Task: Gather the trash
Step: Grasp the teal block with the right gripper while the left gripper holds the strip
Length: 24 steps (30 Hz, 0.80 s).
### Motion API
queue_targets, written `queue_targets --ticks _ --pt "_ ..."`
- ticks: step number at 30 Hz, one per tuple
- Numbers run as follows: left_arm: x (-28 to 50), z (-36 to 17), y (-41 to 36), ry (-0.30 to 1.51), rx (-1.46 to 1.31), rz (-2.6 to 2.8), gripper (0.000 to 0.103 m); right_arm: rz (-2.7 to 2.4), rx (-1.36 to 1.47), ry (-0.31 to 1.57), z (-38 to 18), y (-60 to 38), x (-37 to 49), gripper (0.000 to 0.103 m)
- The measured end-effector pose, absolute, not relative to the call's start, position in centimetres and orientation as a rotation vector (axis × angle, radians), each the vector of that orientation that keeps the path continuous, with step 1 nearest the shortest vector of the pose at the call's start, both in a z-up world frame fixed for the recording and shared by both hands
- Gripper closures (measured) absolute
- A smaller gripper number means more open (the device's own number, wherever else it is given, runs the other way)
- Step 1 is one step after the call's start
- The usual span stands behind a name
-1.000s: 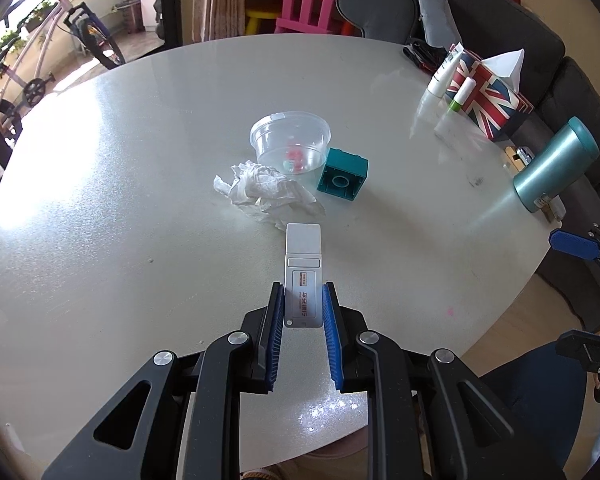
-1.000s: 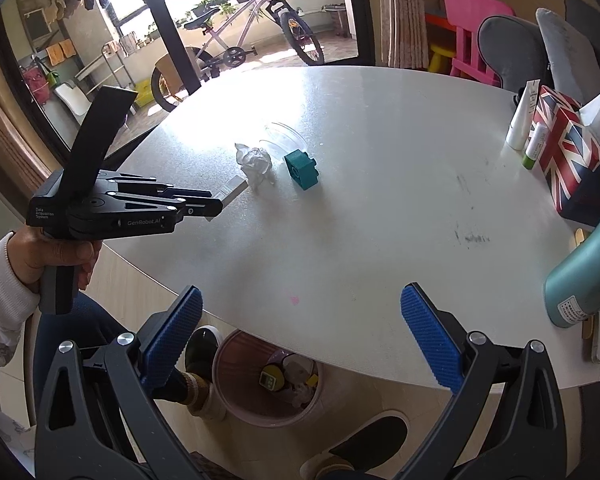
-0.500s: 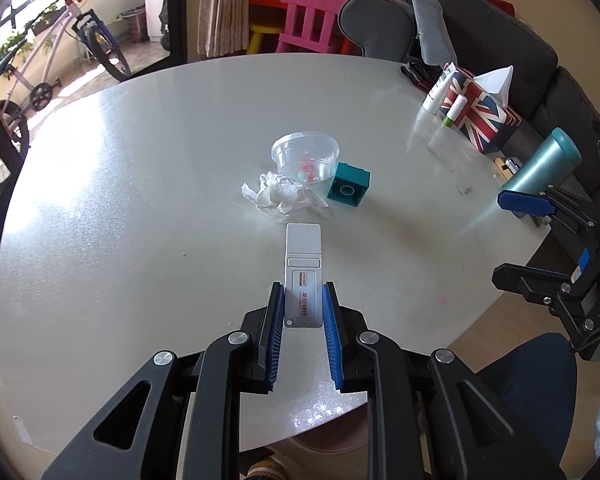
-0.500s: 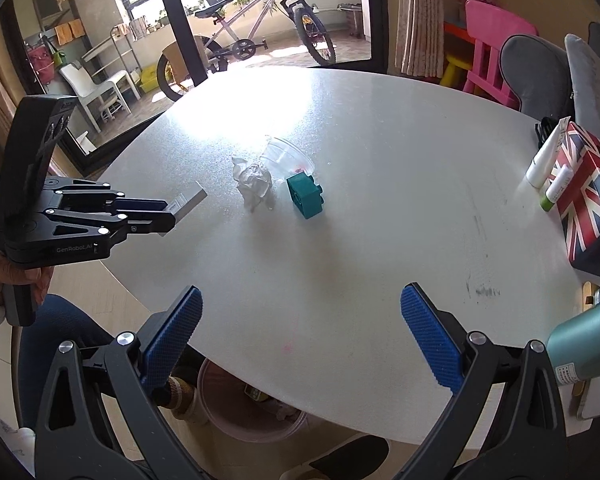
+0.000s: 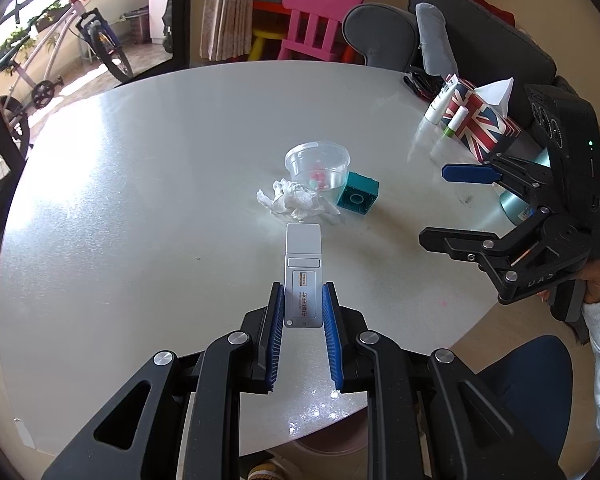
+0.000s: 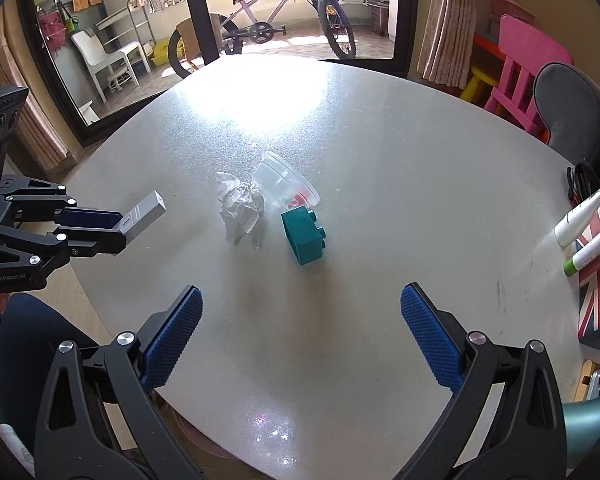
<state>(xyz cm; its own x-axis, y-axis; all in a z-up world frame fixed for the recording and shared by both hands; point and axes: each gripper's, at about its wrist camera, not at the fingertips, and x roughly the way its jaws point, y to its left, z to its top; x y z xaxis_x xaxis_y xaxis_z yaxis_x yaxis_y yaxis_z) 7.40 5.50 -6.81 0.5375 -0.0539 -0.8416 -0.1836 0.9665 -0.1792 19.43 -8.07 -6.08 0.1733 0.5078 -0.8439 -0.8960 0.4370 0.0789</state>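
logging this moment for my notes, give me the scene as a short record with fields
left hand-held gripper: shut on silver stick-shaped device, held above the table
right hand-held gripper: open, holding nothing
table: round, pale
crumpled tissue: on table, beside clear plastic cup
clear plastic cup: small red and green bits inside
teal toy block: next to cup

tissue (image 5: 296, 200) on table (image 5: 140, 200) | cup (image 5: 318, 164) behind it | block (image 5: 358, 199) right of cup

Left wrist view: looking steeply down over the round pale speckled table (image 5: 140, 208) from its near edge. Right wrist view: similar, from further right. Shared: crumpled white tissue (image 5: 296, 200) (image 6: 240, 208), teal plastic block (image 5: 358, 198) (image 6: 304, 236).
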Motion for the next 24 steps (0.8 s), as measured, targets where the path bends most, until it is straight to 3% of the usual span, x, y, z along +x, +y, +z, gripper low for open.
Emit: queue_targets --ticks 5,14,20,22,24 --pt "7.5 -7.3 6.2 1.009 -0.271 0.081 0.084 1.068 -0.532 0.951 -7.4 -6.6 20.3 0.006" --pt "7.7 -8.1 6.7 1.015 -0.285 0.076 0.084 1.103 -0.550 0.950 -8.8 -4.8 21.3 0.027" --pt "7.6 -8.4 6.9 1.020 -0.294 0.074 0.084 1.116 -0.571 0.950 -9.1 -4.2 21.3 0.061" --pt "7.6 -8.4 6.9 1.021 -0.296 0.072 0.084 1.109 -0.571 0.945 -9.1 -4.3 21.2 0.079" --pt "7.6 -8.4 6.9 1.021 -0.297 0.071 0.084 1.107 -0.563 0.940 -8.9 -4.4 21.1 0.080"
